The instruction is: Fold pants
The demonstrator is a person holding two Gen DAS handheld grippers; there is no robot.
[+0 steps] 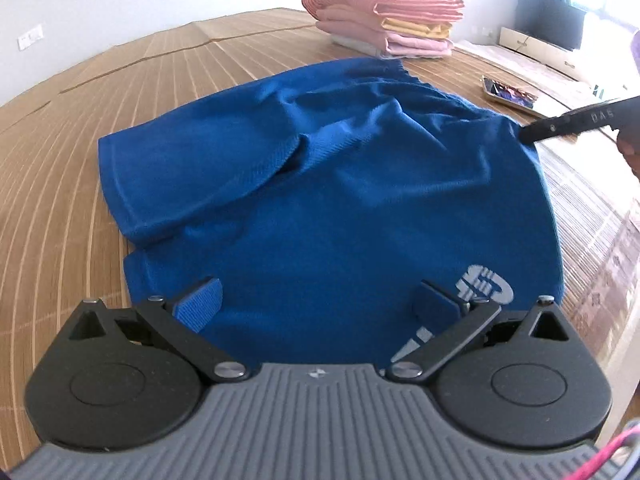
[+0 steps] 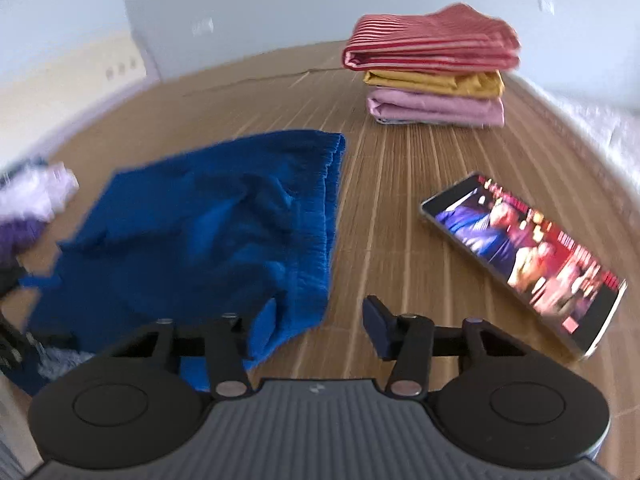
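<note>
Blue shorts [image 1: 320, 184] lie rumpled on a bamboo mat [image 1: 80, 128], one leg folded across on the left and a grey logo [image 1: 488, 284] near the hem. My left gripper [image 1: 318, 304] hovers open over the hem end, with fabric beneath both pads and nothing pinched. In the right wrist view the shorts [image 2: 200, 232] lie to the left with the elastic waistband [image 2: 328, 208] facing me. My right gripper [image 2: 322, 324] is open at the near waistband corner, its left pad over the cloth and its right pad over bare mat. The right gripper's black finger [image 1: 560, 124] touches the shorts' right edge.
A stack of folded clothes [image 2: 432, 72], red-striped, yellow and pink, sits at the back of the mat. A phone [image 2: 524, 264] with a lit screen lies to the right of the shorts. A purple sleeve [image 2: 28, 204] shows at the left. A cardboard box [image 1: 540, 52] stands far right.
</note>
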